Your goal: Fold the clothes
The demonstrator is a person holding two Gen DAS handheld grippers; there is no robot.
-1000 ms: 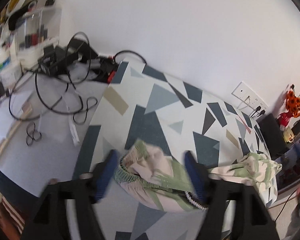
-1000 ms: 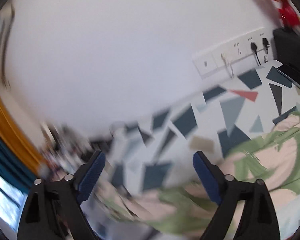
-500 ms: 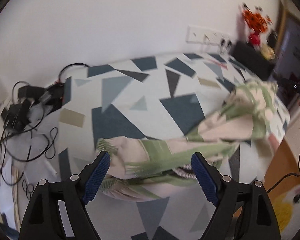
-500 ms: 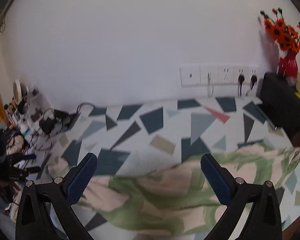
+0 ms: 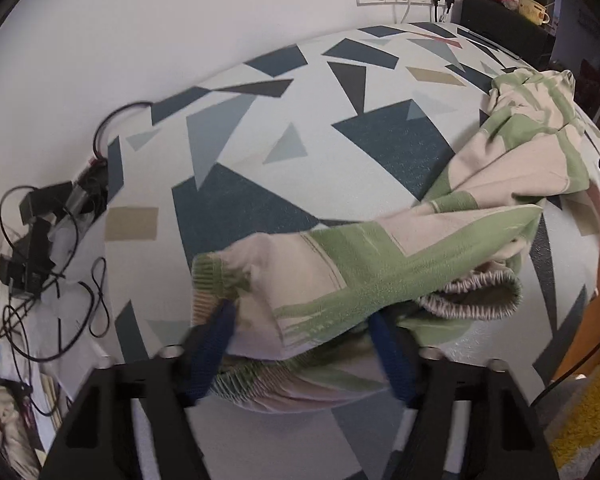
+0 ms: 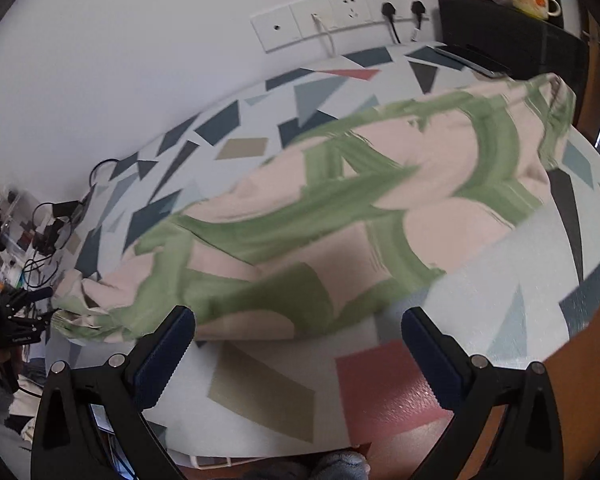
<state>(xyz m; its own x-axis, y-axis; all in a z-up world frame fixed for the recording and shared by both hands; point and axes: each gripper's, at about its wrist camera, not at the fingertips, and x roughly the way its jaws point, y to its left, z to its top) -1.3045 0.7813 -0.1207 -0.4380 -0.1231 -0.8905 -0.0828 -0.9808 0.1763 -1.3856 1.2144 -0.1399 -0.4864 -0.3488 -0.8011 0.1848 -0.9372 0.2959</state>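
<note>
Garment (image 5: 380, 264) bunched, crumpled along patterned bench (image 5: 260, 128). Left gripper (image 5: 304, 344) jaws straddle cuffed end, closure unclear. Right gripper (image 6: 298, 340) jaws wide, empty. Risk: thick bundle slips, snags elastic waistband (image 5: 472, 294).

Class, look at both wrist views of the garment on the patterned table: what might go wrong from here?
1. The left gripper has its jaws around a thick bunch of the garment, so several layers may lift together.
2. The garment's far end lies near the table edge and may slide off.
</note>
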